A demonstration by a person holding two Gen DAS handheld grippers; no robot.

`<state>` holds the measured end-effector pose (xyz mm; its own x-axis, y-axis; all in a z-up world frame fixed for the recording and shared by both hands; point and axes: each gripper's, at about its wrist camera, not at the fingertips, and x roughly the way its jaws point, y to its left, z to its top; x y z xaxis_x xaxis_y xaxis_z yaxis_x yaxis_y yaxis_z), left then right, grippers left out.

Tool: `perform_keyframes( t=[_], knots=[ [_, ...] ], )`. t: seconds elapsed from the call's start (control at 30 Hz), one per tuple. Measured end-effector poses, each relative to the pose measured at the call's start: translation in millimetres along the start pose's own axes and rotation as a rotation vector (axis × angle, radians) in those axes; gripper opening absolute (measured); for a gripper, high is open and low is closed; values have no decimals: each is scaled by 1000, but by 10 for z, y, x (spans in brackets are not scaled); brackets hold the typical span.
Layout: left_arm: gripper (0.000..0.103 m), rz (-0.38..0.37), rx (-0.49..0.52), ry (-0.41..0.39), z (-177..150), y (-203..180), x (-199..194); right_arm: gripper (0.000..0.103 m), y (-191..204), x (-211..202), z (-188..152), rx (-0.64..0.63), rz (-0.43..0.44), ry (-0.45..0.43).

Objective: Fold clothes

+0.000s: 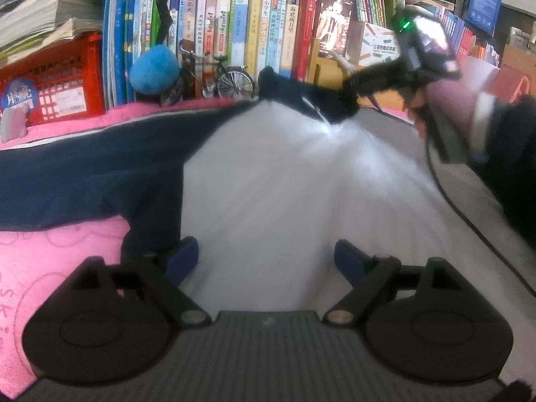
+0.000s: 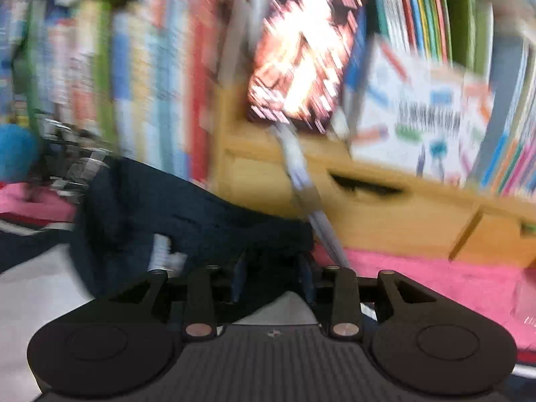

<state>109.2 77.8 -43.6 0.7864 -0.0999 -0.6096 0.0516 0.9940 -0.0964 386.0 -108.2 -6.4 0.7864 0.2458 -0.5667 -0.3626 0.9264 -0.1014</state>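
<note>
A navy and white garment (image 1: 254, 181) lies spread across a pink quilted blanket (image 1: 50, 258) in front of a packed bookshelf (image 1: 234, 16). Its broad white panel fills the middle of the left wrist view, with a navy sleeve (image 1: 83, 174) stretching off to the left, edged by a thin pale stripe. At the far end the navy fabric is bunched and lifted off the surface.

The red plastic crate (image 1: 63, 83) at the left carries a stack of magazines on top; what is inside it cannot be made out. A pale wooden drawer box (image 2: 385, 207) stands under the books on the right, its drawers closed.

The left gripper (image 1: 264, 261) hovers over the white panel, fingers spread wide and empty. The right gripper (image 2: 273, 278) has its fingers clenched on the bunched navy cloth, though that view is heavily blurred. A miniature bicycle (image 1: 221, 77) stands beside a blue plush ball (image 1: 154, 68).
</note>
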Motion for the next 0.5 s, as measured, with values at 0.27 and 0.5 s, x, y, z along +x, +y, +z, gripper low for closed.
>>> perform_keyframes(
  t=[0.27, 0.5],
  knots=[
    [89, 0, -6, -2, 11, -10, 7, 43, 852, -44, -139, -156, 458, 179],
    [89, -15, -34, -10, 15, 9, -10, 50, 634, 626, 119, -100, 303, 45]
  ],
)
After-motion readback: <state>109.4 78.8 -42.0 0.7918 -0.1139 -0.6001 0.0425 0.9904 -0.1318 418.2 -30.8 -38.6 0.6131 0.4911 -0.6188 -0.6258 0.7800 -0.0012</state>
